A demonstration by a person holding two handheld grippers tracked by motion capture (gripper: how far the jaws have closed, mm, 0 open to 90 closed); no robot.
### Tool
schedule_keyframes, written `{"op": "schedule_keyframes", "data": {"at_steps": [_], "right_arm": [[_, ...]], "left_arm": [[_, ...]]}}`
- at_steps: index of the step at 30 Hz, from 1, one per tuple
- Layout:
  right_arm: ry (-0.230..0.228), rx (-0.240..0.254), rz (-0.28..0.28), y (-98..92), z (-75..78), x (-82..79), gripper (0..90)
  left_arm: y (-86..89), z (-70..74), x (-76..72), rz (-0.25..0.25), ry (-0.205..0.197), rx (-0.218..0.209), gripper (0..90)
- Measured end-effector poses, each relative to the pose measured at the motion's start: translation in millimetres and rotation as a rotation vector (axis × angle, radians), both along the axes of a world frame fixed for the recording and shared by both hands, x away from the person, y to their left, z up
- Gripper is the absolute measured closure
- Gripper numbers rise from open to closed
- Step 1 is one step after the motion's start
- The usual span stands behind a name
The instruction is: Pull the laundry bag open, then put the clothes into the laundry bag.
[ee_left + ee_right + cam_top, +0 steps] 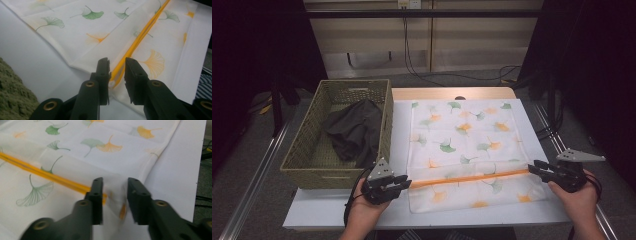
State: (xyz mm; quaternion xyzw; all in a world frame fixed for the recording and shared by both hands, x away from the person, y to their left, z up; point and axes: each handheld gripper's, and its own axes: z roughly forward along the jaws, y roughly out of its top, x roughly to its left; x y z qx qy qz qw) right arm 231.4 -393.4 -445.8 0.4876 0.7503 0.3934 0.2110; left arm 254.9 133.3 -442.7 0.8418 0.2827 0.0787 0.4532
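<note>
Two hand-held grippers sit at the near edge of the counter [402,210], one at each end of a white pillowcase [467,145] printed with green and orange ginkgo leaves. Pillowcase lies flat at counter centre, near part folded over, orange trim [469,177] running 9 to 3 o'clock across the fold.

Left hand-held gripper [404,183] at 9 o'clock end of the trim. In the left gripper view its jaws stand narrowly apart, astride the trim end [117,75], pads not pressing on the cloth.

Right hand-held gripper [536,166] at 3 o'clock end. In the right gripper view the jaws are parted wider, the pillowcase corner [115,192] between them, slightly bunched; no clamp on it. Picture is a bit blurred.

Woven olive basket [312,150] at 9 o'clock of the pillowcase, just beside it, with a dark grey garment [354,132] crumpled inside. Cables [412,65] on the floor at 12 o'clock, beyond the counter.
</note>
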Motion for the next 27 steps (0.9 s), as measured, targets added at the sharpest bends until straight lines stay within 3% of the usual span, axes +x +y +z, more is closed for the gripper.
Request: {"op": "schedule_keyframes", "data": {"at_steps": [5,12,18,27], "right_arm": [[-0.048,-0.006,0.020,6.1,6.2,-1.9,54.6],[-0.081,-0.027,0.126,24.2,19.2,-2.9,58.5],[-0.081,-0.020,0.191,34.8,26.5,-1.2,57.9],[-0.099,-0.051,0.280,59.9,37.5,0.2,57.5]], "left_arm": [[-2.4,4.3,-2.6,-0.018,-0.019,-0.031,69.2],[-8.6,9.9,-2.2,-0.029,-0.016,-0.077,64.8],[-10.0,16.2,-2.0,-0.026,-0.029,-0.084,59.7],[-8.1,21.0,-0.5,-0.013,-0.045,-0.094,50.1]]}}
